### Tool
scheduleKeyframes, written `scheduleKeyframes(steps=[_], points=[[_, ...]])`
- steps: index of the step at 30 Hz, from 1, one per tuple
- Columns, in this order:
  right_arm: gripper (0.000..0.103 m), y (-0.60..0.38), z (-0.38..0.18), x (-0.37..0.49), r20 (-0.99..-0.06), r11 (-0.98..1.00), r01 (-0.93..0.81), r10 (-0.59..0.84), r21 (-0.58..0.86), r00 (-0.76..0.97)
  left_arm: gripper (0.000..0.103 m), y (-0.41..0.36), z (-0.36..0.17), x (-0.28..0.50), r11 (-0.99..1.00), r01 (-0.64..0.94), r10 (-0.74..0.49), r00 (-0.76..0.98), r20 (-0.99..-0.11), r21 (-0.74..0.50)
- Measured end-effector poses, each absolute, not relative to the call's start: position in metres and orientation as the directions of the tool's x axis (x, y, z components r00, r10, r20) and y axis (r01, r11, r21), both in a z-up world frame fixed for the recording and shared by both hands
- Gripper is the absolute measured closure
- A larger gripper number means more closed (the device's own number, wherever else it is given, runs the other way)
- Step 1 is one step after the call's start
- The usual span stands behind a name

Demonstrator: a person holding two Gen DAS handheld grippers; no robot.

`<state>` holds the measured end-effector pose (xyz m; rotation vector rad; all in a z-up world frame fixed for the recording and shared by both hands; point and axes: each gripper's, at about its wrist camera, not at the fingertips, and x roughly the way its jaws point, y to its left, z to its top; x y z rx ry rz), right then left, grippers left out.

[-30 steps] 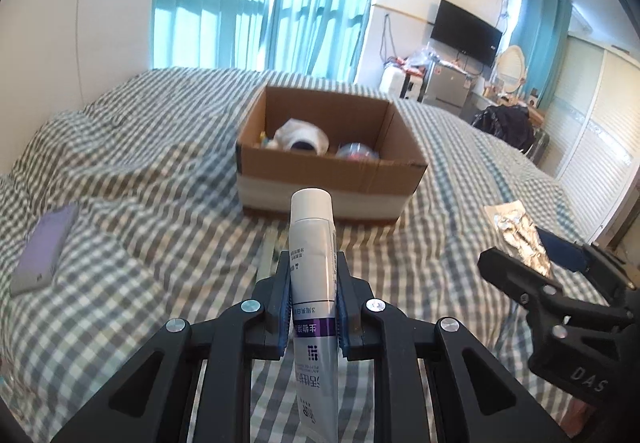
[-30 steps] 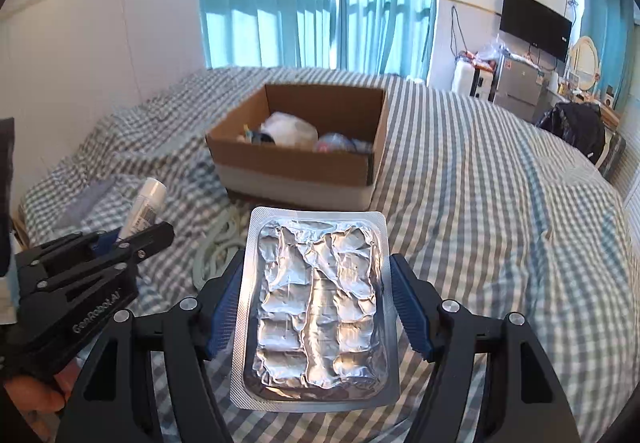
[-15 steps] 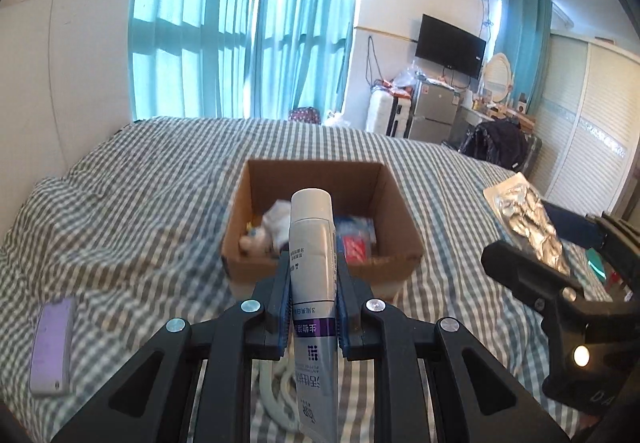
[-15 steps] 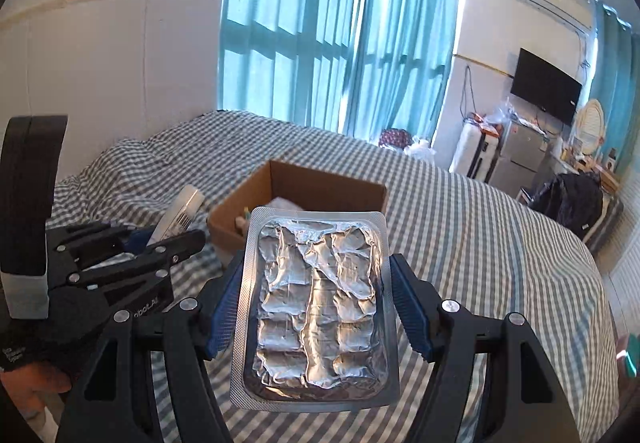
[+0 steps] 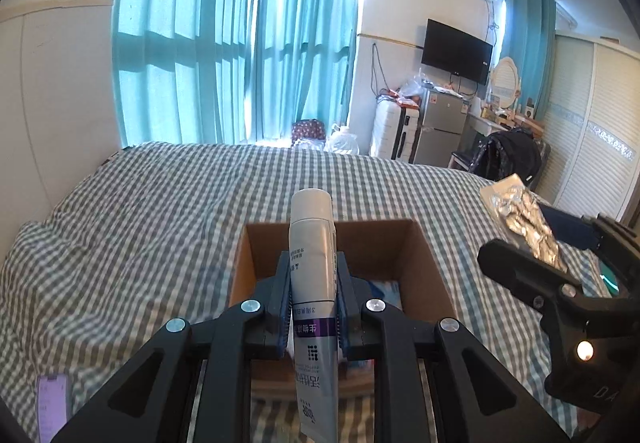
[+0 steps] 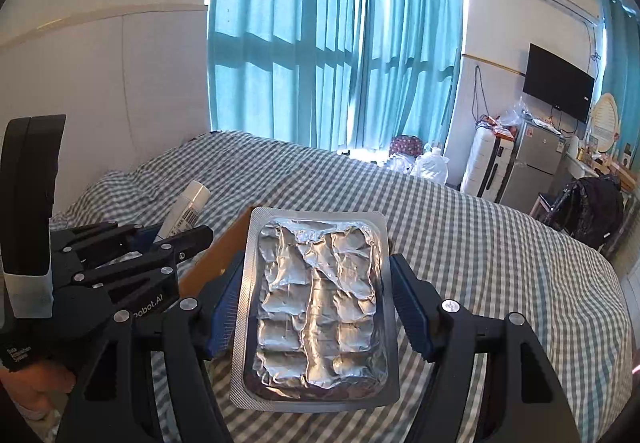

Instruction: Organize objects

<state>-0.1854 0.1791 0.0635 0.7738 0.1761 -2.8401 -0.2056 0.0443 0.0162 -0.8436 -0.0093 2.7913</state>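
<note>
My left gripper (image 5: 313, 275) is shut on a white tube (image 5: 312, 243) with a purple band, cap pointing forward, held above the open cardboard box (image 5: 424, 243) on the checked bed. My right gripper (image 6: 316, 283) is shut on a silver foil blister pack (image 6: 318, 295), held flat above the bed just right of the box (image 6: 224, 247). The right gripper (image 5: 560, 283) with the pack (image 5: 520, 211) shows at the right of the left wrist view. The left gripper (image 6: 132, 255) with the tube (image 6: 188, 207) shows at the left of the right wrist view.
The box holds several items, mostly hidden behind the tube. A purple phone (image 5: 52, 407) lies on the bed at the lower left. A TV (image 5: 456, 51), fridge (image 5: 440, 131) and suitcase (image 5: 390, 131) stand beyond the bed's far edge.
Both grippers have risen and moved forward towards the box while holding their objects. The box now lies right under the left gripper's tips.
</note>
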Motion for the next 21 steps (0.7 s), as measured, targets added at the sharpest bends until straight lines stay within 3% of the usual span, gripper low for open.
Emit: scheduleKeyframes(steps=[9,21], points=[[0.035,0.183,0.056,-0.252,-0.505,-0.977,0.214,-0.178,-0.013,-0.844,0.085,0.055,-0.005,-0.26,-0.968,-0.236,0.241,-0.774,-0.586,-0.086],[0.035,0.199,-0.021,-0.304,-0.616,-0.981,0.193,-0.164,0.02,-0.771,0.085,0.055,-0.068,-0.299,-0.955,-0.251,0.285,-0.641,-0.713,-0.156]])
